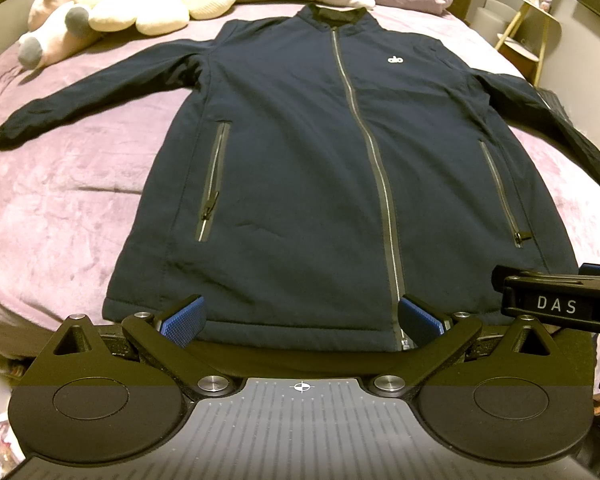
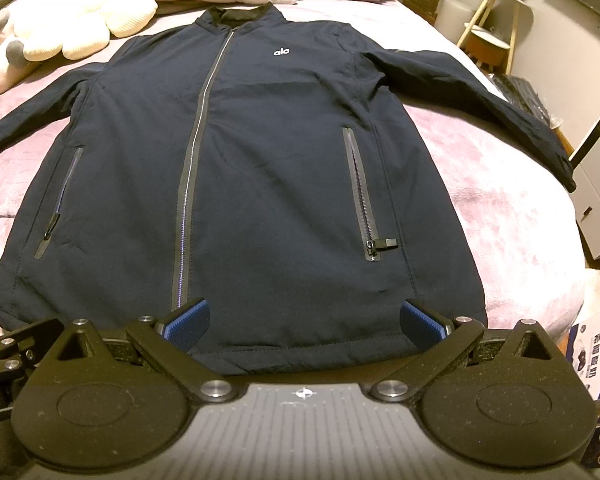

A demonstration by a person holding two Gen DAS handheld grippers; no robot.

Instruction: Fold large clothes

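Item: navy zip jacket point(image 1: 300, 160), laid flat, front up, on the purple bedspread point(image 1: 60, 208); collar at 12 o'clock, hem at 6. Left gripper point(image 1: 300, 320) and right gripper point(image 2: 306, 324) held wide, empty, at the hem. Advised: sleeves to be folded inward first, fabric pinched near each cuff.

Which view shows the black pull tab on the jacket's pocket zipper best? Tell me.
The right wrist view: the pull tab sticks out sideways, large and sharp. The left wrist view shows the same pull tab small, near the frame's edge.
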